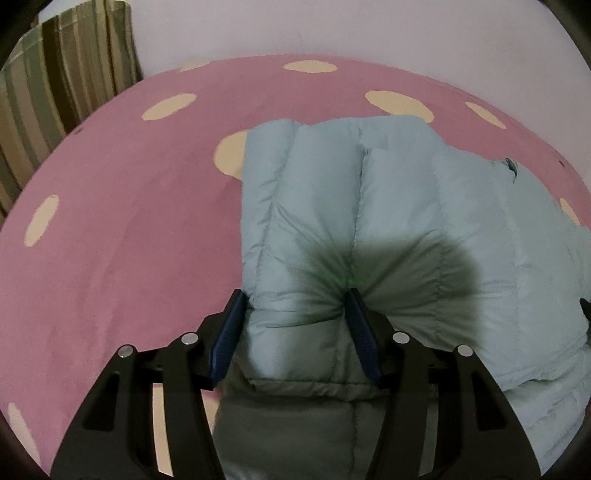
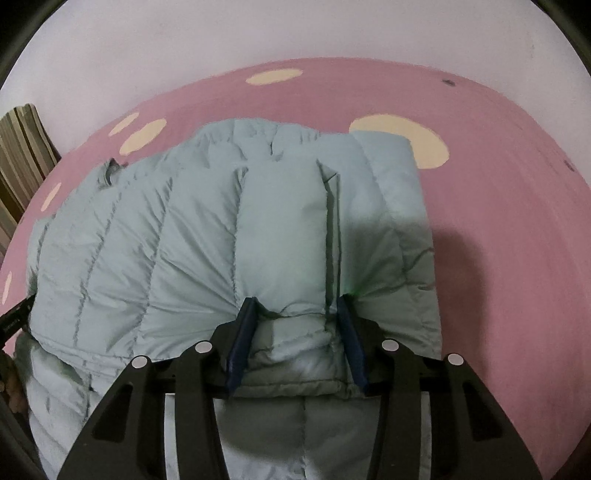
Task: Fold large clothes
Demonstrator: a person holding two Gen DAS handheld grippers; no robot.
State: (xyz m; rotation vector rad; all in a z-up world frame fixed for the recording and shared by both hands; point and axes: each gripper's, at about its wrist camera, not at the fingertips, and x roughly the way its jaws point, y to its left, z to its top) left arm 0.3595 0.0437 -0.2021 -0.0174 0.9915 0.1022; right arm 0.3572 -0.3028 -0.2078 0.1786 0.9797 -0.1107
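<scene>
A pale blue quilted puffer jacket lies on a pink bed cover with cream spots. My left gripper is shut on the jacket's left edge, with thick padded fabric bunched between its blue pads. In the right wrist view the jacket is doubled over, its upper layer lying on a lower one. My right gripper is shut on the jacket's right edge, with fabric pinched between its blue pads.
A striped curtain hangs at the far left beside a pale wall. The pink cover spreads wide to the right of the jacket. The other gripper's tip shows at the left edge.
</scene>
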